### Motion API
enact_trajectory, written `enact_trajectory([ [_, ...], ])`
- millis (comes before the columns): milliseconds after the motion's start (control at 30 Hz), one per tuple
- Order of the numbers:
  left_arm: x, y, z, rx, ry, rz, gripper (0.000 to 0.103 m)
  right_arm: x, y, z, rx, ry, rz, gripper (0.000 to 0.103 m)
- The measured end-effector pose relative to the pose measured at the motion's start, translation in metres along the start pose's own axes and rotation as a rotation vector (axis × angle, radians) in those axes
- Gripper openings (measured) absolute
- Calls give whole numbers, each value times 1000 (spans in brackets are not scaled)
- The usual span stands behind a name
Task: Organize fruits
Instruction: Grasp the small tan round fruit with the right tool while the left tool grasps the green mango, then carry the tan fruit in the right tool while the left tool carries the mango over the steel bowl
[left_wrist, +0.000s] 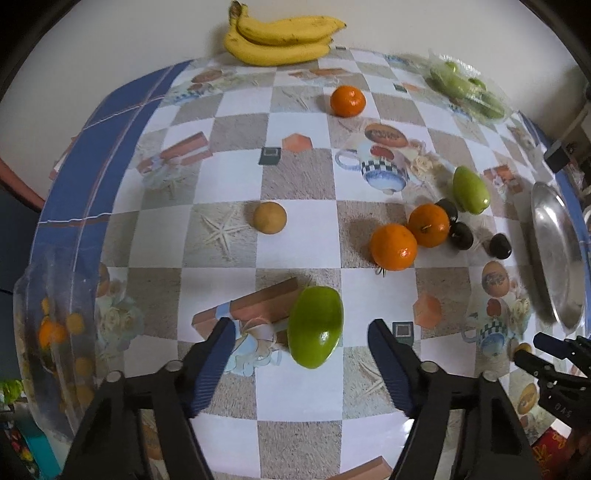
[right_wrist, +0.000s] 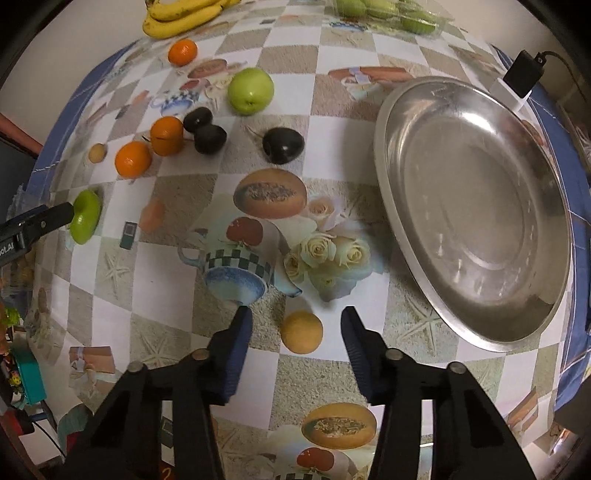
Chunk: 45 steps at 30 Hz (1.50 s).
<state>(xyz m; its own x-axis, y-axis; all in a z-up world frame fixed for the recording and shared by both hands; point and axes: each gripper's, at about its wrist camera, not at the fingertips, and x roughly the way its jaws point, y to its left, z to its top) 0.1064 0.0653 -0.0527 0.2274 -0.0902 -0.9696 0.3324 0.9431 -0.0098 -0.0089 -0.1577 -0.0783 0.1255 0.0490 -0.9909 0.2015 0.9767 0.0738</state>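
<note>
While both point down at the checkered oilcloth table (right_wrist: 332, 155), the left tongs (left_wrist: 301, 328) stand spread around a smooth green oblong fruit (left_wrist: 314, 326), their pads not touching it. The right tongs (right_wrist: 295, 321) straddle a small round yellow-tan fruit (right_wrist: 301, 331), gaps showing on both sides. Beside them, by the table's right edge, lies a round steel tray (right_wrist: 476, 206). A yellow banana bunch (left_wrist: 280, 38) lies at the far edge, with oranges and dark plums between.

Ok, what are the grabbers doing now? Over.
Left tool open around green fruit. Right tool open around small yellow fruit. Nothing in the way.
</note>
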Motion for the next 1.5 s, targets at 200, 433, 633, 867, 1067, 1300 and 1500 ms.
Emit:
enact_trajectory([
  [200, 15, -1, 1, 12, 39, 2, 61, 6, 1, 1, -1, 35, -16, 38],
  [433, 22, -8, 3, 22, 54, -9, 50, 20, 3, -2, 2, 48, -10, 26],
  [633, 25, -11, 8, 12, 60, 5, 40, 20, 0, -4, 7, 40, 5, 26],
  [867, 17, -9, 3, -18, 52, 3, 40, 3, -4, -8, 4, 0, 27, 26],
  [1067, -6, -13, 4, -45, 20, -12, 40, -14, -6, -4, 31, -57, 50, 26],
  [1300, -30, -40, 16, -66, -18, -59, 40, -40, -19, 20, 116, -150, 34, 26],
  [1500, -37, -79, 32, -54, -39, -80, 40, -50, -33, 36, 196, -208, 51, 26],
])
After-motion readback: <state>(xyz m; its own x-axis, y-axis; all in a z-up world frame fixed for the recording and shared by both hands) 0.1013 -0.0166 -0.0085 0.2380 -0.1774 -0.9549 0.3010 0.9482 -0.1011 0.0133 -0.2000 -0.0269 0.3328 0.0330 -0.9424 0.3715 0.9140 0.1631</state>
